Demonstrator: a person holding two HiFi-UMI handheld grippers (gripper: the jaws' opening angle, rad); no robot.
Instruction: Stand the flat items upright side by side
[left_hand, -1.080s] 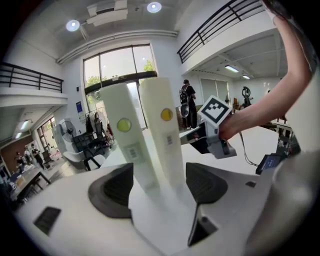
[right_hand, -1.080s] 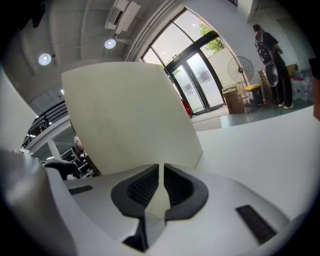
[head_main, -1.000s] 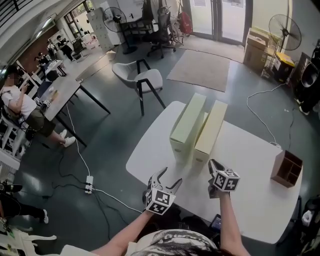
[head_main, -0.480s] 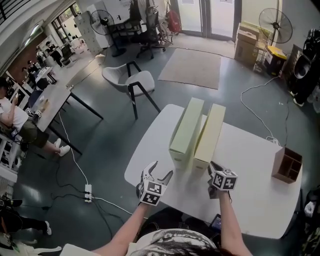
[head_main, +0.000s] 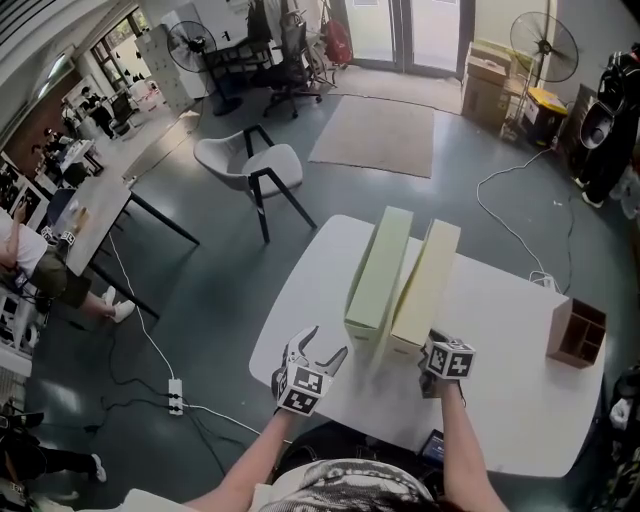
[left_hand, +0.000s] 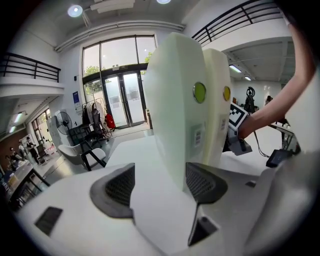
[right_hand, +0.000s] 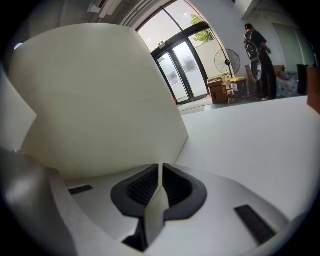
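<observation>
You are holding your left gripper (head_main: 327, 343) wide and your right gripper (head_main: 430, 347) pinched shut before a tall green box (head_main: 380, 270) and a cream box (head_main: 428, 282) standing upright side by side.

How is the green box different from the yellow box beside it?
The green box is pale green, the yellow box creamy yellow. The green box's end has a green dot, the yellow box's a yellow dot. The open left tool is nearest the green box; the shut right tool is at the yellow box. Both stand upright, side by side on the white table.
</observation>
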